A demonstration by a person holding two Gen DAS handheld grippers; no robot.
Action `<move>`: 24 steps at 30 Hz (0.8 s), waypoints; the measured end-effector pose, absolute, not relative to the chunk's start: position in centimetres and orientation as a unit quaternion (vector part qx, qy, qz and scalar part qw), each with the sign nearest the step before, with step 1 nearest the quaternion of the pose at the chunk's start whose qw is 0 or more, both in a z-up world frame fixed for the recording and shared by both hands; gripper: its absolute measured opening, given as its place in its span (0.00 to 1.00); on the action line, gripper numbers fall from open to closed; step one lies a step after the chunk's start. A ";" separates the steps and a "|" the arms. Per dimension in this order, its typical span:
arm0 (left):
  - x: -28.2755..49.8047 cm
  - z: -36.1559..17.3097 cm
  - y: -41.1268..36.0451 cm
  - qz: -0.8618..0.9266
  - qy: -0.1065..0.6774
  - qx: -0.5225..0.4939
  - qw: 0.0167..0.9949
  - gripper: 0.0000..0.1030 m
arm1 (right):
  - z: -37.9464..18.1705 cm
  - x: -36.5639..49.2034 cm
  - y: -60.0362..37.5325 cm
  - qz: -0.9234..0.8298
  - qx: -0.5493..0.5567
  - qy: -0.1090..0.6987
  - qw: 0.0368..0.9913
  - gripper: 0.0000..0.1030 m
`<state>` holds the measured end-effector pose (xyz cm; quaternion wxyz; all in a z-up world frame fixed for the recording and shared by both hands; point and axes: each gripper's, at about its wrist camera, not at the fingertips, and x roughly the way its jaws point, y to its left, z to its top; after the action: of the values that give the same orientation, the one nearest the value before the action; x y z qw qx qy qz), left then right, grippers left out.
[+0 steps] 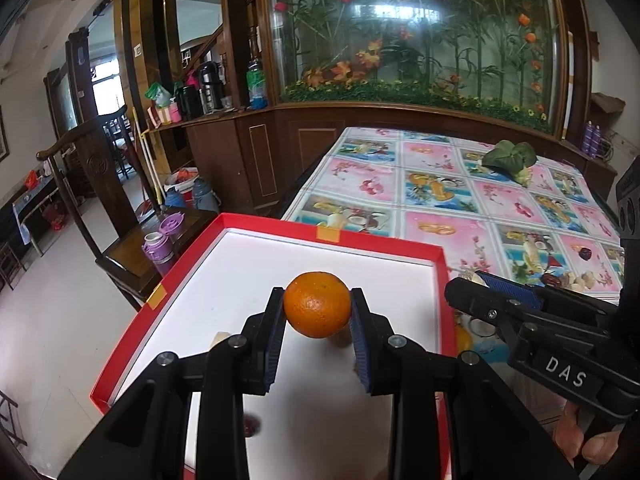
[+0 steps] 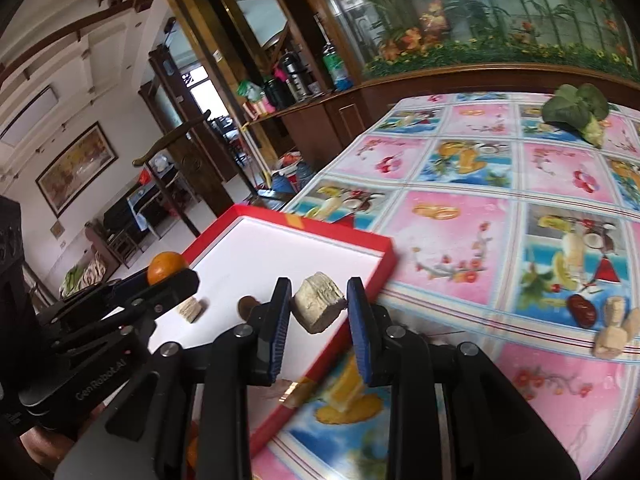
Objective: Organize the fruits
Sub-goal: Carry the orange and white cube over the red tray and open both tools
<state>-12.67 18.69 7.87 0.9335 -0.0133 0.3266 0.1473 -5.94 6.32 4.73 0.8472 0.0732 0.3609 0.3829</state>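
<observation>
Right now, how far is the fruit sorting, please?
Already inside the red tray: a pale chunk and a dark round piece. In hand: the left gripper holds an orange, the right gripper a pale cut piece. Left on the tablecloth: a red date and pale pieces.

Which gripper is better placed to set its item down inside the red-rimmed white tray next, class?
Left, probably. The left gripper holds the round orange fruit well over the red-rimmed white tray. The right gripper holds the pale beige cut chunk near the tray's right rim, so it needs a further shift inward.
</observation>
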 end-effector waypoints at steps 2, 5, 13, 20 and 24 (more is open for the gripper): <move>-12.7 7.5 19.5 0.154 0.330 -0.017 0.931 0.30 | 4.7 -6.3 7.1 0.389 0.066 0.363 0.844 0.30; -12.9 7.0 20.6 0.162 0.335 -0.023 0.928 0.30 | 4.3 -6.5 8.5 0.396 0.056 0.369 0.839 0.30; -12.5 5.2 23.1 0.177 0.368 -0.036 0.912 0.30 | 3.5 -7.4 10.5 0.419 0.022 0.382 0.823 0.30; -12.0 4.6 23.2 0.180 0.382 -0.022 0.906 0.30 | 2.4 -8.3 12.2 0.427 -0.024 0.399 0.811 0.30; -11.7 4.5 22.7 0.182 0.385 -0.012 0.905 0.31 | 2.0 -7.9 12.1 0.424 -0.021 0.408 0.809 0.30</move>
<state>-11.69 22.75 4.48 0.9049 -0.0120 0.3846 0.1818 -7.91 12.10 1.99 0.8086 -0.0208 0.4075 0.4239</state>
